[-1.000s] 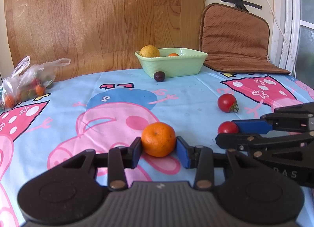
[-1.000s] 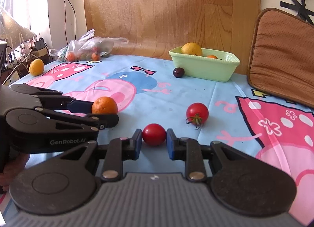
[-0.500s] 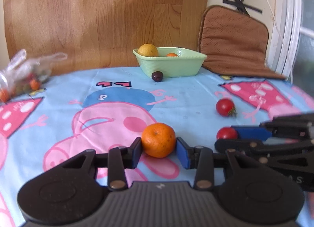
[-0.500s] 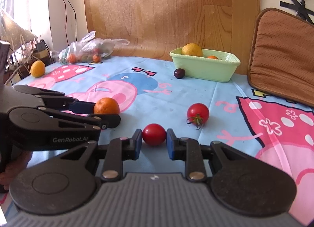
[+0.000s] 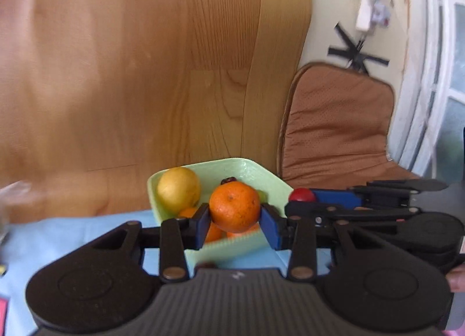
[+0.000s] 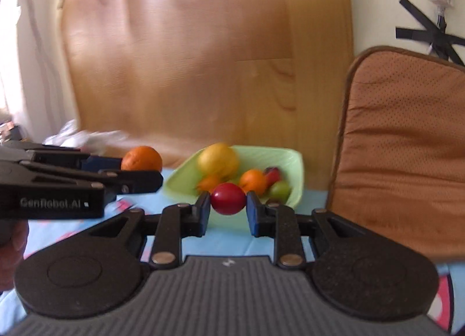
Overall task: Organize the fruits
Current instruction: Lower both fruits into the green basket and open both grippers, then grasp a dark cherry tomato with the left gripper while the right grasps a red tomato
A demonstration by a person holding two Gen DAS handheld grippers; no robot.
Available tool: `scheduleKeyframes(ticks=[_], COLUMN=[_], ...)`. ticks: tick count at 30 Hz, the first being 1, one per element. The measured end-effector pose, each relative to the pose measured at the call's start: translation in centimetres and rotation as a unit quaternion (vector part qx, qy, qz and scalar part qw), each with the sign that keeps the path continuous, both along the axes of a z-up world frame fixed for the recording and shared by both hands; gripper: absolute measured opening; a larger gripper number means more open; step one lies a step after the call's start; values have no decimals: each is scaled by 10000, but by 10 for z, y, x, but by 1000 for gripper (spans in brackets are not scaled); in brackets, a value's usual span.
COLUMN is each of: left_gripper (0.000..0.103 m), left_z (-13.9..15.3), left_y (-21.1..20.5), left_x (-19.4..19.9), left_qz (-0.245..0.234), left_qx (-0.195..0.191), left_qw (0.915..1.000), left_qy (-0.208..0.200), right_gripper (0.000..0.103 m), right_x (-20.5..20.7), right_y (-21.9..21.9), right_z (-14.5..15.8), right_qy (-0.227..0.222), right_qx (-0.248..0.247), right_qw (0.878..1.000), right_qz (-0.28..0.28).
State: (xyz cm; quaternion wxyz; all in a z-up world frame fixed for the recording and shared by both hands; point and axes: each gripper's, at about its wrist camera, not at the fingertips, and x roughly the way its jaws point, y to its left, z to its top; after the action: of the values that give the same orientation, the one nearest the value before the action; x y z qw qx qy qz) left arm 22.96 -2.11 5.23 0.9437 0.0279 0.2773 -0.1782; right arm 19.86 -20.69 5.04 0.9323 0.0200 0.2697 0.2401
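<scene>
My left gripper (image 5: 234, 224) is shut on an orange (image 5: 234, 206) and holds it in the air just in front of the light green bowl (image 5: 250, 171). My right gripper (image 6: 227, 211) is shut on a red tomato (image 6: 227, 198) and holds it before the same bowl (image 6: 293, 161). The bowl holds a yellow fruit (image 5: 178, 190), smaller oranges (image 6: 253, 180), a green fruit (image 6: 279, 190) and a dark one. In the left wrist view the right gripper (image 5: 302, 200) with the tomato (image 5: 301, 195) is to the right. In the right wrist view the left gripper (image 6: 142, 171) with the orange (image 6: 141, 158) is to the left.
A wooden board (image 6: 203, 59) stands behind the bowl. A brown cushion (image 6: 407, 138) leans at the right. A plastic bag (image 6: 84, 136) lies blurred at the far left. The blue cartoon tablecloth (image 6: 232, 240) covers the table below.
Both grippers have lifted their fruits off the tablecloth and carried them forward to the green bowl, which now fills the middle of both views.
</scene>
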Motion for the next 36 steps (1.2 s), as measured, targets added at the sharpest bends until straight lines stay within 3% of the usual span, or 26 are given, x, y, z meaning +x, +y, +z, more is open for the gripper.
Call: scheduleKeyframes(ticks=[5,9,10,13,16,18,21,24,26,27,28,30,36], left_gripper=[37,52,53,53,53,53,55,54,30,26,26,26,26], left_z=[-31,-32,-27,-15,-20,-30,-51,-69,-65,-65,-64,-62,-51], left_y=[-8,-1,3,21,39,37,18,4,7,10,13,13,27], left_x=[57,58,52,29,-1,-13,-12,0,2,3,2,-8,-88], left_qz=[249,357,368,485,586,534,495,635,713,754,808,782,398], left_qx=[122,5,-73,-331,-531,-358,237,624,445,380,291,297,140], left_qw=[9986,9985,9987,9979,9964,9971,9969,9934,9942,9934,9930,9930,9950], left_qy=[447,427,342,259,312,396,555,717,670,777,816,837,905], right_gripper=[31,53,55,55,55,56,61,61,61,60,59,32,32], right_x=[50,57,54,39,12,-17,-59,-82,-90,-92,-90,-91,-110], right_y=[-2,-2,-3,-11,-21,-26,-31,-26,-20,-16,-10,-3,-4], right_z=[-27,-31,-29,-21,-13,-9,-12,-22,-27,-29,-32,-38,-35], right_qy=[243,180,80,-20,167,273,542,846,991,1013,1040,1045,1151], right_qx=[-49,-37,-66,21,83,158,341,401,404,301,165,16,158], right_qw=[9995,9998,9999,9999,9998,9995,9974,9943,9923,9923,9925,9929,9922], right_qz=[-174,-91,-106,-134,-82,70,341,519,618,646,626,576,454])
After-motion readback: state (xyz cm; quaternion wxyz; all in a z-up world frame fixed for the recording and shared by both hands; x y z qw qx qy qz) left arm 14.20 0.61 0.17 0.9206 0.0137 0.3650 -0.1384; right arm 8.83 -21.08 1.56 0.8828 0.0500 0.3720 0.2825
